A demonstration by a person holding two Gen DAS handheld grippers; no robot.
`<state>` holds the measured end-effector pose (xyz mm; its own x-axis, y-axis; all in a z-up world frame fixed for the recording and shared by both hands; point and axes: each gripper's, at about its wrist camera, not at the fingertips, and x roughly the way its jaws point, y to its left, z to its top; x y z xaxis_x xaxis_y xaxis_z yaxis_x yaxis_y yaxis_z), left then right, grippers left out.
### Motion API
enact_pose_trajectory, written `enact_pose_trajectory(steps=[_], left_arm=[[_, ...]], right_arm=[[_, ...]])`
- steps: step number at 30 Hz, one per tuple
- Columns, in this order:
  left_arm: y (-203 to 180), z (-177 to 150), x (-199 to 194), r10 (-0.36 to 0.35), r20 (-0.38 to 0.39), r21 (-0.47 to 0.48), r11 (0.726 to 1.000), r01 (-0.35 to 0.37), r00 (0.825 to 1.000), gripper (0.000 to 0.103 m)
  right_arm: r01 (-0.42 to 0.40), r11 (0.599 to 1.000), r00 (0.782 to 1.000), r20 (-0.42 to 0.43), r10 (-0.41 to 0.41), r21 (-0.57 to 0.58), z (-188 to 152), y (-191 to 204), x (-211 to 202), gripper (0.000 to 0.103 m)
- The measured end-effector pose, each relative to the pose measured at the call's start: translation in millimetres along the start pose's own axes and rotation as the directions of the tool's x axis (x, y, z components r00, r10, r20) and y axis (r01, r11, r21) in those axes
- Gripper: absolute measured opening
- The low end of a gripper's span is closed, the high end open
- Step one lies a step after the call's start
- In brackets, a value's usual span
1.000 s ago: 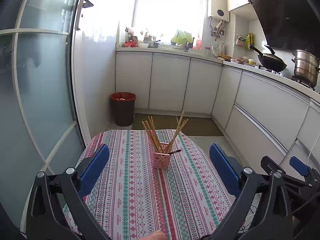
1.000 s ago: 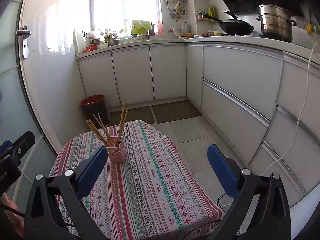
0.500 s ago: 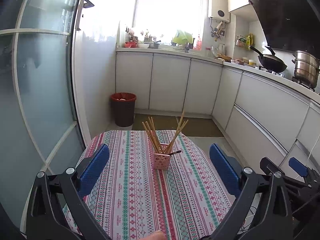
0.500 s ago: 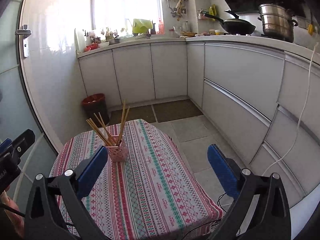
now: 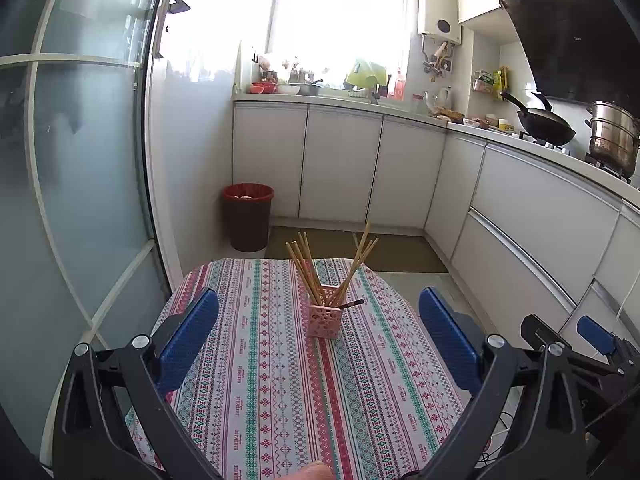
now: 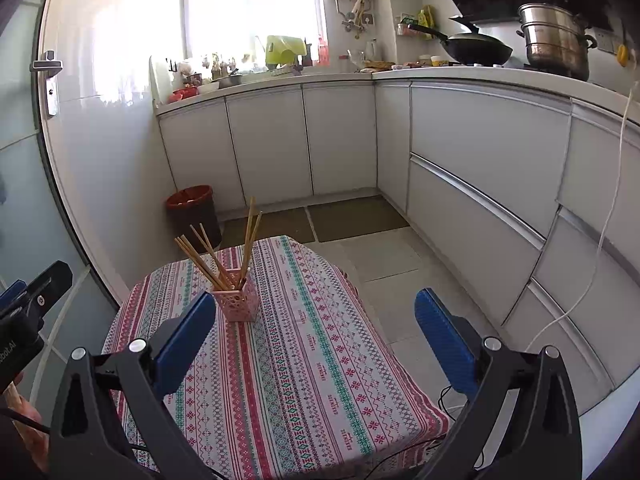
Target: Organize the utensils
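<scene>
Thin wooden chopsticks (image 5: 310, 270) stood fanned out in a pink perforated plastic holder (image 5: 325, 317), which sat near the middle of the bench under a striped patterned tablecloth (image 5: 280, 380). The left gripper (image 5: 318, 334) and right gripper (image 6: 316, 330) both hovered above the cloth, spread wide and empty.

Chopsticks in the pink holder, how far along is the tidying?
Done: the wooden chopsticks stand in the pink holder, with one dark utensil leaning out. In hand: nothing; left gripper and right gripper have jaws open. Left: no loose utensils visible on the tablecloth.
</scene>
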<state>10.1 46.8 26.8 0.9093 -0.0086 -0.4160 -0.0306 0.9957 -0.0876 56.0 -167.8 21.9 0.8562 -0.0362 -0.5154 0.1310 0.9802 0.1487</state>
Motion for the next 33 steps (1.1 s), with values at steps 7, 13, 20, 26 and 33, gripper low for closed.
enact_pose_trajectory(steps=[7,13,20,26,33], left_arm=[[0.7,-0.4,0.4,0.0,-0.001,0.001,1.0,0.0,1.0,0.096],[1.0,-0.8,0.6,-0.001,-0.002,0.0,1.0,0.001,1.0,0.096],[1.4,-1.5,0.4,-0.001,-0.004,0.0,1.0,0.001,1.0,0.096],[1.3,-1.2,0.2,0.0,-0.003,0.0,1.0,0.0,1.0,0.096],[1.1,-1.1,0.1,-0.001,-0.003,0.0,1.0,0.001,1.0,0.096]], right_arm=[[-0.008,1.0,1.0,-0.009,0.008,0.002,0.2,-2.0,2.3,0.097],[-0.012,1.0,1.0,-0.014,0.012,-0.001,-1.4,-1.4,2.2,0.097],[-0.013,1.0,1.0,-0.015,0.013,0.002,-0.8,-2.3,2.9,0.097],[-0.016,1.0,1.0,-0.021,0.016,0.0,0.3,-3.8,4.5,0.097],[-0.018,1.0,0.999,-0.027,0.018,0.0,0.1,-4.6,5.9,0.097]])
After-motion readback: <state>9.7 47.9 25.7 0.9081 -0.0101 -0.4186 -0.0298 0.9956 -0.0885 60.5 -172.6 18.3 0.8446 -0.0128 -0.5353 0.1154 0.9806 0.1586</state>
